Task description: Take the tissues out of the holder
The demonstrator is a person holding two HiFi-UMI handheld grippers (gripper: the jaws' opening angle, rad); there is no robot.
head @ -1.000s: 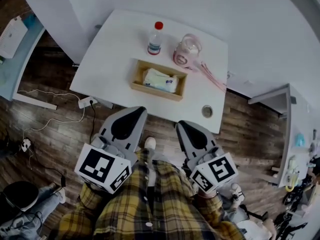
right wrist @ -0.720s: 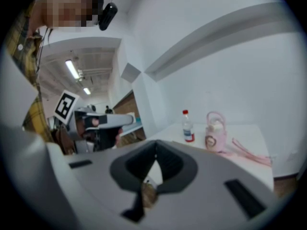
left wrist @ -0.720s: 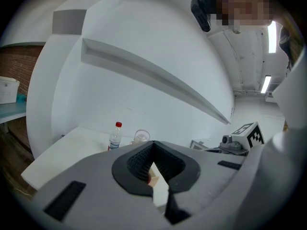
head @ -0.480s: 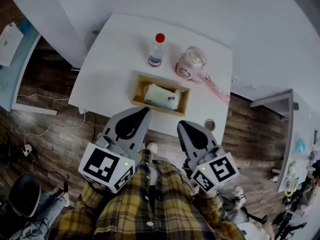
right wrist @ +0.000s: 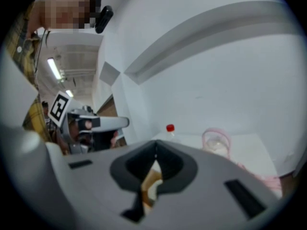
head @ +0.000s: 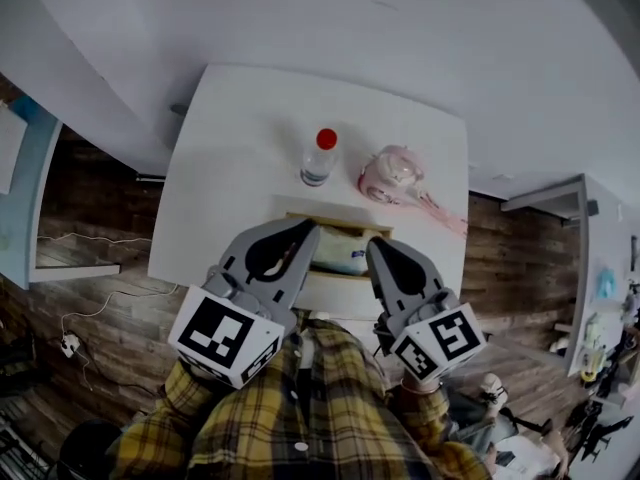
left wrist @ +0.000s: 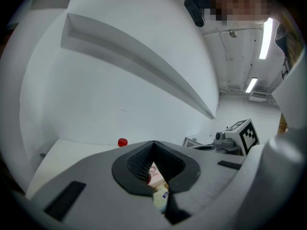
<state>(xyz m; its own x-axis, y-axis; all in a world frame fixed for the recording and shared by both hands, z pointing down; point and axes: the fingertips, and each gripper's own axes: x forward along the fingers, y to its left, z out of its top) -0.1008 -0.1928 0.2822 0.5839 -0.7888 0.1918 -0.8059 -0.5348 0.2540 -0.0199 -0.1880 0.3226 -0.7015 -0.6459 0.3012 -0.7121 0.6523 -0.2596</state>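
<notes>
A wooden holder (head: 345, 226) sits on the white table (head: 230, 168) with a white-and-blue tissue pack (head: 345, 255) lying in it. Both grippers hang over its near edge and hide its front. My left gripper (head: 304, 228) is shut and empty, at the holder's left end. In the left gripper view the tissue pack (left wrist: 155, 174) peeks through the gap below the closed jaws of the left gripper (left wrist: 153, 143). My right gripper (head: 373, 244) is also shut and empty, at the holder's right end. Under the right gripper (right wrist: 156, 143) a strip of the wooden holder (right wrist: 149, 182) shows.
A clear bottle with a red cap (head: 320, 156) stands just behind the holder. To its right stands a pink-lidded jar (head: 391, 173) with a pink cord trailing right. The table stands against a white wall, with wooden floor on both sides of it.
The view has closed in on the table. Both grippers have moved forward from in front of the table to over the holder's near edge. Both stay shut.
</notes>
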